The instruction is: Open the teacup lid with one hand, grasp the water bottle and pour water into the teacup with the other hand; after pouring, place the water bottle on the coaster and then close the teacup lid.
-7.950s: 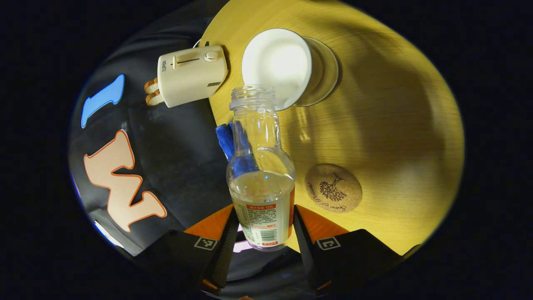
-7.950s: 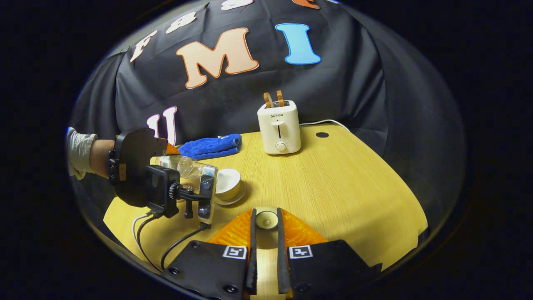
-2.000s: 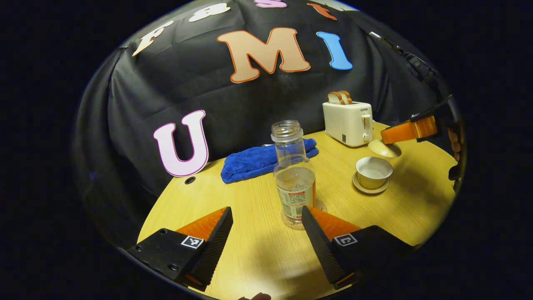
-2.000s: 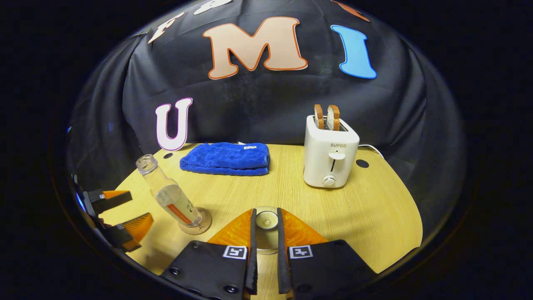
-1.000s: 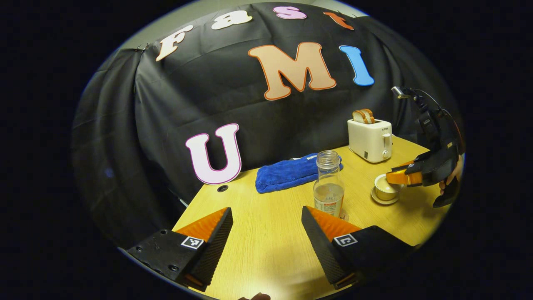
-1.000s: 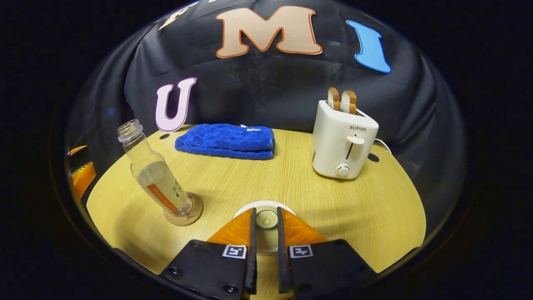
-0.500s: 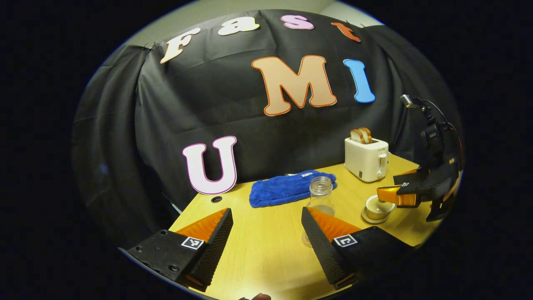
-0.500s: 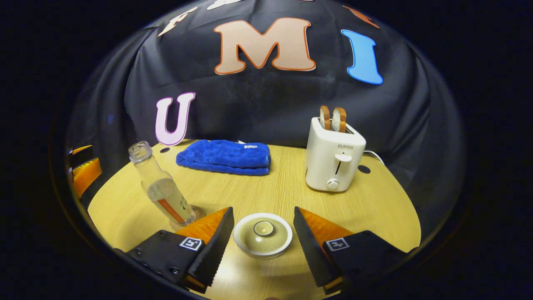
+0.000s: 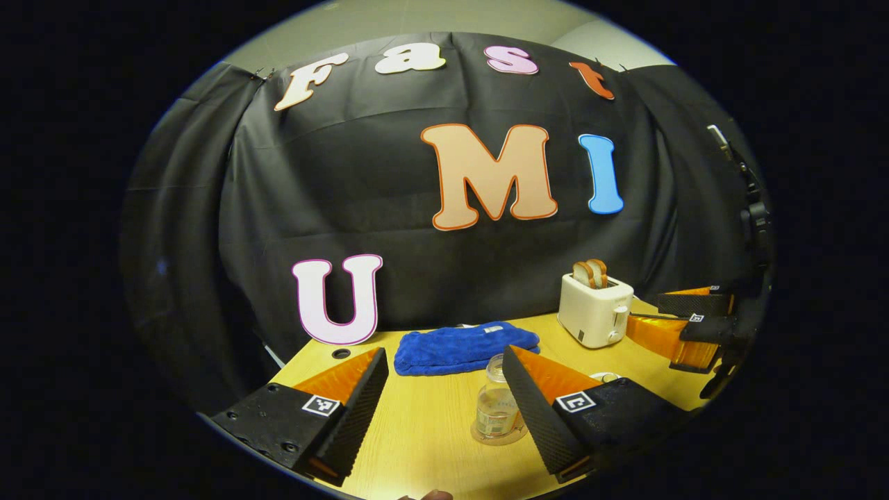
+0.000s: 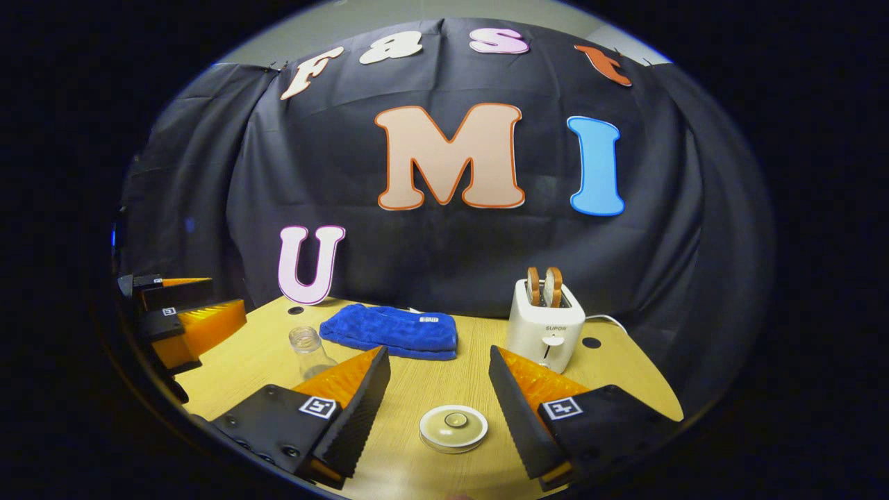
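Observation:
A clear water bottle (image 9: 494,406) with no cap stands upright on a round cork coaster (image 9: 486,439), partly behind one finger of my left gripper (image 9: 444,354). That gripper is open, empty and drawn back from the bottle. In the right gripper view the teacup, with its lid (image 10: 453,428) on it, sits on the table below my right gripper (image 10: 437,357), which is open, with nothing in it. The bottle's neck (image 10: 305,346) rises behind one of its fingers. Each view shows the other gripper off to the side: the left gripper (image 10: 187,305) and the right gripper (image 9: 684,318).
A folded blue cloth (image 10: 392,330) lies at the back of the round wooden table (image 10: 430,382). A white toaster (image 10: 545,326) with two slices of bread stands at the back right, its cord trailing behind. The black cloth wall closes off the far side.
My right gripper opened, left the lid on the teacup and then rose and drew back. My left gripper also pulled back from the bottle on the coaster.

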`<action>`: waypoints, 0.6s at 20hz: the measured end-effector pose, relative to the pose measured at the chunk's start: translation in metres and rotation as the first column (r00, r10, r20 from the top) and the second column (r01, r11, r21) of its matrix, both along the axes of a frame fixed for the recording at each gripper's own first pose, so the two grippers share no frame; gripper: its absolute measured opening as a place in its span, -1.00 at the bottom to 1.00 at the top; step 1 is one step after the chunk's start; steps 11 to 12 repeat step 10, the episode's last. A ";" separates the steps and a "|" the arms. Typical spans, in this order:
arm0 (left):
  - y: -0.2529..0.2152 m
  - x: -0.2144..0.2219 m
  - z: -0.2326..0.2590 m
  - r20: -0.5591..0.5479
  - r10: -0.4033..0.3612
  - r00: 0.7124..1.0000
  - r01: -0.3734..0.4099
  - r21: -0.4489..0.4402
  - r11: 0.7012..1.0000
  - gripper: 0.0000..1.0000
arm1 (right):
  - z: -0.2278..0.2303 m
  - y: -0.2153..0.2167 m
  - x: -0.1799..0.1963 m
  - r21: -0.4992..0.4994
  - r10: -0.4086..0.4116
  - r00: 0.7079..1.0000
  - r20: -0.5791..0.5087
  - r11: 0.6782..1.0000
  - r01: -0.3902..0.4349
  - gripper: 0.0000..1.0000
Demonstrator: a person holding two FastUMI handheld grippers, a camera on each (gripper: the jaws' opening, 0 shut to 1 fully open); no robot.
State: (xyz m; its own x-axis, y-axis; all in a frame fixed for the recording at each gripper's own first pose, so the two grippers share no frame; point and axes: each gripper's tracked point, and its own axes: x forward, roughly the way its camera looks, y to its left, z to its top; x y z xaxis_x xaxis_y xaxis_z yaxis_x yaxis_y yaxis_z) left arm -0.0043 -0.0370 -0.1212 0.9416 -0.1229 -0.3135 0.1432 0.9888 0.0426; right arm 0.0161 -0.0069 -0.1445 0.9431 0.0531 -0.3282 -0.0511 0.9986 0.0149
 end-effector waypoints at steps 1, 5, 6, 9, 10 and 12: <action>-0.003 -0.001 0.004 0.006 -0.004 1.000 0.004 -0.004 1.000 0.92 | 0.007 0.001 -0.003 0.000 -0.003 1.000 0.016 1.000 0.004 0.90; -0.007 0.002 0.023 0.055 0.018 0.998 -0.017 -0.017 1.000 0.92 | 0.034 -0.007 -0.013 0.001 -0.040 0.996 0.082 0.999 0.040 0.73; -0.008 0.003 0.028 0.066 0.022 0.998 -0.021 -0.019 1.000 0.93 | 0.039 -0.007 -0.014 0.004 -0.048 0.994 0.095 0.999 0.048 0.90; -0.010 0.005 0.033 0.079 0.021 0.997 -0.019 -0.019 1.000 0.92 | 0.047 -0.005 -0.016 0.002 -0.043 0.993 0.111 0.999 0.043 0.92; -0.010 0.006 0.034 0.080 0.020 0.997 -0.018 -0.021 1.000 0.91 | 0.048 -0.004 -0.015 0.002 -0.041 0.993 0.114 0.999 0.041 0.92; -0.010 0.006 0.034 0.080 0.020 0.997 -0.018 -0.021 1.000 0.91 | 0.048 -0.004 -0.015 0.002 -0.041 0.993 0.114 0.999 0.041 0.92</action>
